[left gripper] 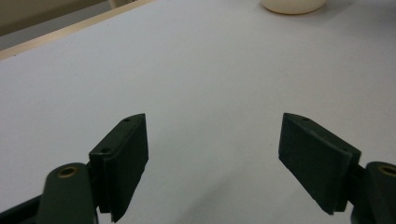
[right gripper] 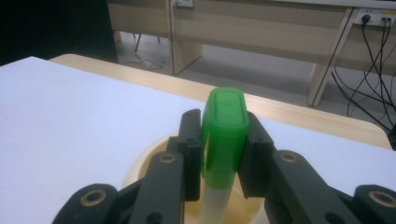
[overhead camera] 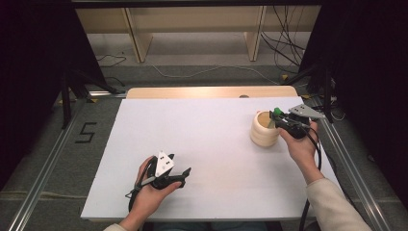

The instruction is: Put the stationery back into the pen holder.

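White sheeting covers the desk [overhead camera: 216, 159], and near its far right corner stands our landmark, a cream ribbed cup [overhead camera: 264, 130]. Directly above the cup's mouth we hold the right gripper [right gripper: 223, 154], jaws clamped on a marker [right gripper: 223, 140] with green cap and pale barrel, upright, barrel end pointing down into the cup. Well apart from the cup, our left gripper [left gripper: 215, 163] rests with jaws open and empty.
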`<state>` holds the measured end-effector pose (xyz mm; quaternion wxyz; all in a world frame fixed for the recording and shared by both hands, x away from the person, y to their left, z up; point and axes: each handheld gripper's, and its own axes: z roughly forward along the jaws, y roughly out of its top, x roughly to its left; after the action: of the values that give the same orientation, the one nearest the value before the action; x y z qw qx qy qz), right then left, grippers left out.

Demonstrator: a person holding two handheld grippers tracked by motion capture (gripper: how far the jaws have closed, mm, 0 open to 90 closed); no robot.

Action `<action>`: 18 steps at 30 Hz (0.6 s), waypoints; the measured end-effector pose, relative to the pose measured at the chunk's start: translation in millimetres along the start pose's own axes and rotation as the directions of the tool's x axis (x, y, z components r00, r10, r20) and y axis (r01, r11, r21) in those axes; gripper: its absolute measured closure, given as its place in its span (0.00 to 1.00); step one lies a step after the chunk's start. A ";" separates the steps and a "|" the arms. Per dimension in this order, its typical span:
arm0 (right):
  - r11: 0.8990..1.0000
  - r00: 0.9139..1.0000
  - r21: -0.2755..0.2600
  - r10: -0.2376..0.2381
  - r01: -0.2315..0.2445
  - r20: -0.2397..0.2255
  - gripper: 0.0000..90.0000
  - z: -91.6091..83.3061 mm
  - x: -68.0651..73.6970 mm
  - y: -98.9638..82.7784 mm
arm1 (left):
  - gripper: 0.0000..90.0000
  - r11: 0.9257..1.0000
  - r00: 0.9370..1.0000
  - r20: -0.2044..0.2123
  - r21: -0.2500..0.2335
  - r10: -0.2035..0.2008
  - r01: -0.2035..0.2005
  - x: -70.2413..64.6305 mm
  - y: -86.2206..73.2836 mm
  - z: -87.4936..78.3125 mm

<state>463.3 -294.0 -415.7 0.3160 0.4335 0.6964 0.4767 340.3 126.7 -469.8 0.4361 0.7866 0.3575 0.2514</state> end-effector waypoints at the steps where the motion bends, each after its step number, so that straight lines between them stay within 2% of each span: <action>1: 1.000 1.000 0.009 0.002 -0.002 0.000 0.83 1.1 -0.1 -1.3 | 0.27 1.000 1.000 0.000 0.000 0.000 0.000 -0.1 0.0 0.0; 18: 0.999 1.000 0.042 -0.011 0.011 -0.006 0.83 8.1 1.3 -6.3 | 0.27 1.000 1.000 0.003 0.003 0.005 -0.005 -0.1 -0.1 0.3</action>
<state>467.8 -290.7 -424.5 0.3074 0.4350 0.7095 0.4614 340.4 126.5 -470.0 0.4346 0.7887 0.3552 0.2508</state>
